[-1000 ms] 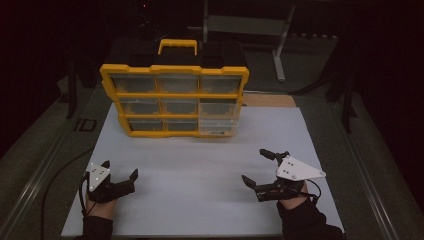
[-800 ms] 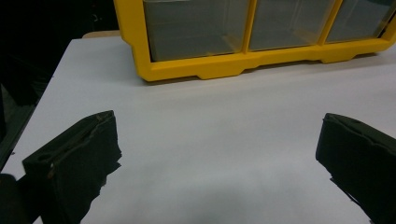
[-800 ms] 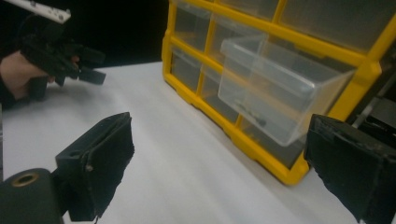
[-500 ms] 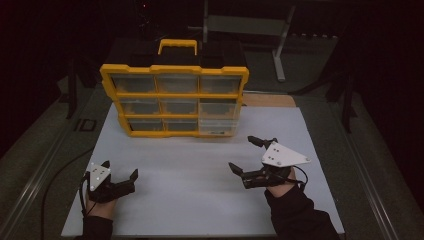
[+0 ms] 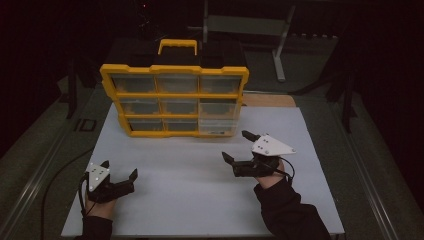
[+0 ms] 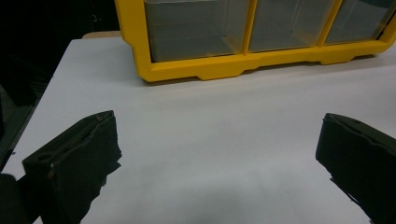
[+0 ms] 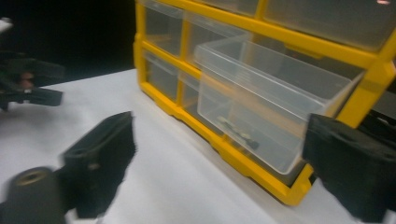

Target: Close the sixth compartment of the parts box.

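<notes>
Drawer (image 7: pixel 268 100) juts from the yellow organizer (image 5: pixel 175 100); right gripper (image 5: pixel 245 147), fingers wide, should square up, then close on its front lip. Left gripper (image 5: pixel 117 175) waits open.

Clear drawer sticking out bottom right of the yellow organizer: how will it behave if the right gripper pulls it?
The clear drawer looks thin-walled and glossy, so probably light, slightly flexible, perhaps slippery. It holds a few small dark parts, which may rattle or slide. The yellow organizer stands upright and narrow; it might shift forward.
</notes>
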The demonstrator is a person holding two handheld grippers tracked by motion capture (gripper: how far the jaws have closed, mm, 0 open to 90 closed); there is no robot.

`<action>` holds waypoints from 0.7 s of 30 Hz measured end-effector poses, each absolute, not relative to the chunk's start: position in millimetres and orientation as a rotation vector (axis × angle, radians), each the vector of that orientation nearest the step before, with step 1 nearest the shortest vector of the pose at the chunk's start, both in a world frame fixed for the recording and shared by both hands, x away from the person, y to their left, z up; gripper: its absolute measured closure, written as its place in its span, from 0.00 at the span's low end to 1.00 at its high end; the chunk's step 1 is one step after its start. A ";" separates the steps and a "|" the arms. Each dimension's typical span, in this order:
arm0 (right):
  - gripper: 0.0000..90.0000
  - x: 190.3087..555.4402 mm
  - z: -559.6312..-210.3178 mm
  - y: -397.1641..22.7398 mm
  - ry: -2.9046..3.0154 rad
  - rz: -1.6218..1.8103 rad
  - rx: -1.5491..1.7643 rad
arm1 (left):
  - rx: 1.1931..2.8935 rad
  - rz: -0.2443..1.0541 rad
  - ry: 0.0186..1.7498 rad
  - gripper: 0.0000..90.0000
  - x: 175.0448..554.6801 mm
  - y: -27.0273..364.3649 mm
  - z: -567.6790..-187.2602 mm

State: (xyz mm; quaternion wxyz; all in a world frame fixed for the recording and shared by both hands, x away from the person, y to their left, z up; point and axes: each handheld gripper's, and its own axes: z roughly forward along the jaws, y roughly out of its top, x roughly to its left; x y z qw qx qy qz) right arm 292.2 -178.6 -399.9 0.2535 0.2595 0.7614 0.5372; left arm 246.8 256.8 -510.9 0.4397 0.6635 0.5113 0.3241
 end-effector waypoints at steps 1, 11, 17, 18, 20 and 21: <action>0.14 294.1 -402.1 -178.2 2.068 1.463 0.720 | 1.647 0.807 1.269 0.00 246.8 256.5 -511.0; 0.25 306.8 -423.6 -173.3 2.065 1.389 0.791 | 1.651 0.803 1.270 0.00 246.9 256.8 -511.3; 0.41 315.2 -437.0 -167.9 2.063 1.337 0.882 | 1.651 0.804 1.269 0.00 246.9 257.1 -511.4; 0.51 316.6 -439.5 -165.9 2.047 1.308 0.904 | 1.650 0.804 1.273 0.00 247.1 257.2 -511.7; 0.61 317.8 -440.7 -164.8 2.029 1.295 0.920 | 1.650 0.803 1.272 0.00 247.0 257.2 -511.7; 0.65 318.4 -440.8 -164.1 2.024 1.289 0.925 | 1.651 0.805 1.271 0.00 246.9 257.1 -511.5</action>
